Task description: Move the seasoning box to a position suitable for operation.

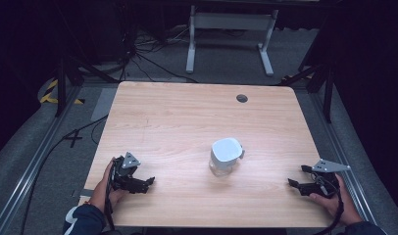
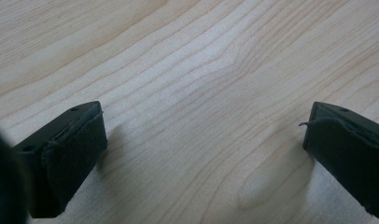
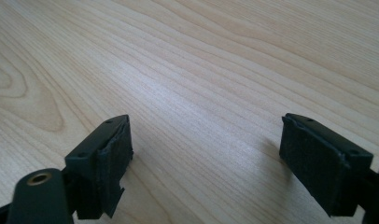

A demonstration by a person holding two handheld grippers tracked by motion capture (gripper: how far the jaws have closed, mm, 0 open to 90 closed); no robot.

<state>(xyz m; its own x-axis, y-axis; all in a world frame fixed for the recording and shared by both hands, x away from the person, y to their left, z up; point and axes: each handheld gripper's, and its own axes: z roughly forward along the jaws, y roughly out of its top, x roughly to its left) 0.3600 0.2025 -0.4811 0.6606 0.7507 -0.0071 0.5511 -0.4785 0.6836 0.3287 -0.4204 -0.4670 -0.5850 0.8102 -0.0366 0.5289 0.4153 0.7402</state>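
Nothing is being held or touched yet; the whole handling is judged to be left. The jug (image 1: 227, 155) (white lid, clear body, possibly a small pitcher; detail is poor) is standing upright on the desk (image 1: 187, 117), right of centre and toward the near edge. The left gripper (image 1: 147, 183) is being held low by the near-left corner, jaws apart over bare wood. The right gripper (image 1: 294, 184) is being held near the near-right corner, jaws likewise apart, both pointing inward toward the jug.
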